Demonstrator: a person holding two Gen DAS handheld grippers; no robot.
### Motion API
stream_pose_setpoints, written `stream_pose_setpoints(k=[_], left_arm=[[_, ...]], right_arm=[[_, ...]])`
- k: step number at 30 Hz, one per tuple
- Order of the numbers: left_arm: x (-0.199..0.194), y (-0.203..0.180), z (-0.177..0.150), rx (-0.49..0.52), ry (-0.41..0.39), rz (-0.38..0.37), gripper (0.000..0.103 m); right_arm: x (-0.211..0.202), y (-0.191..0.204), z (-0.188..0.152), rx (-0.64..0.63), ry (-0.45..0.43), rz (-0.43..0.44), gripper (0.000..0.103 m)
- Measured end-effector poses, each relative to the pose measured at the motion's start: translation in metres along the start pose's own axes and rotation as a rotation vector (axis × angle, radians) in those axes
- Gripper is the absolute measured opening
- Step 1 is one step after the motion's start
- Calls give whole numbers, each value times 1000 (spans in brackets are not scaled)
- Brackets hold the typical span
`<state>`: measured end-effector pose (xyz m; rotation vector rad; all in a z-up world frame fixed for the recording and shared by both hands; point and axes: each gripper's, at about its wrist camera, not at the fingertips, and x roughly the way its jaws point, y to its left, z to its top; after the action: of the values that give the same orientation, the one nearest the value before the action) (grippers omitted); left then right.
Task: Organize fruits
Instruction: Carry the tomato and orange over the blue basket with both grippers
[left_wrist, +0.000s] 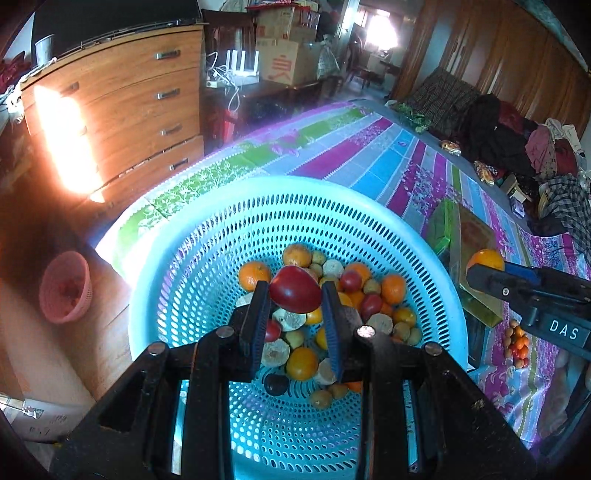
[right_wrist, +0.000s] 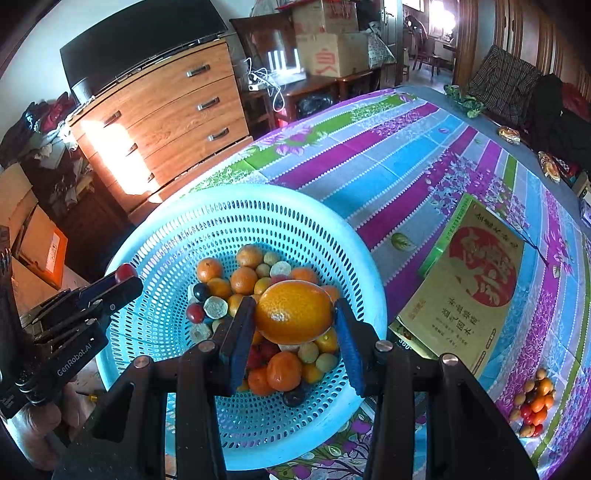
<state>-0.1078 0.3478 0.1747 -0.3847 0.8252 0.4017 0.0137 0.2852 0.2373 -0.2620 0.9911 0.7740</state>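
Observation:
A light blue perforated basket (left_wrist: 207, 236) (right_wrist: 177, 221) sits on the striped tablecloth and holds several small fruits: oranges, red ones, pale green ones, a dark plum. My left gripper (left_wrist: 295, 295) is shut on a red fruit (left_wrist: 294, 290) above the basket's middle; it also shows at the left in the right wrist view (right_wrist: 123, 275). My right gripper (right_wrist: 293, 312) is shut on an orange (right_wrist: 293, 312) above the basket; in the left wrist view that orange (left_wrist: 484, 259) shows at the right, beyond the basket's rim.
A yellow-green printed box (right_wrist: 469, 288) lies right of the basket. A small heap of mixed fruits (right_wrist: 533, 404) lies on the cloth at the right. A wooden chest of drawers (right_wrist: 166, 110) stands behind. A pink basket (left_wrist: 66, 288) sits on the floor at the left.

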Motion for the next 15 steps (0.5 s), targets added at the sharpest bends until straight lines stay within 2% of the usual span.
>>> stream_pose_setpoints(k=[15], left_arm=[[3,3,-2,-4,11,0,29]], right_arm=[[8,5,-2,-6,19,-1,47]])
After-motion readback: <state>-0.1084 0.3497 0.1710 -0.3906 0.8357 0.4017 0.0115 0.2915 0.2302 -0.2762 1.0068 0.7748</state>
